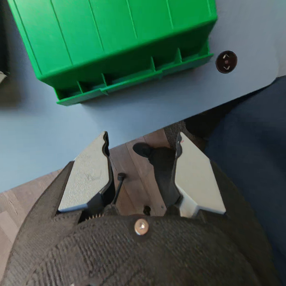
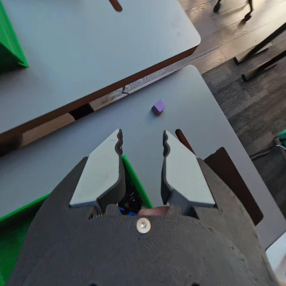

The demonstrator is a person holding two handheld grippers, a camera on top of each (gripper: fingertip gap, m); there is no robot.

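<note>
My left gripper (image 1: 142, 136) is open and empty, hovering over the near edge of a grey-blue table (image 1: 61, 126). A large green plastic bin (image 1: 111, 46) stands on that table ahead of it. My right gripper (image 2: 142, 131) is open and empty above a second grey table (image 2: 178, 96). A small purple cube (image 2: 158, 107) lies on this table, a short way ahead of the fingertips and slightly right. The rim of a green bin (image 2: 136, 181) shows below and behind the right gripper's left finger.
A round black control button (image 1: 226, 61) sits in the table right of the bin. A person's dark shoe (image 1: 143, 149) and wooden floor lie below the left gripper. A higher table (image 2: 92, 46) lies left of the cube, with another green bin (image 2: 9, 46) at its left edge. A dark slot (image 2: 184, 142) is right of the right gripper. The grippers' ends are close to 60 cm from one another. From the right gripper's tips to the small purple cube (image 2: 158, 107) is close to 15 cm.
</note>
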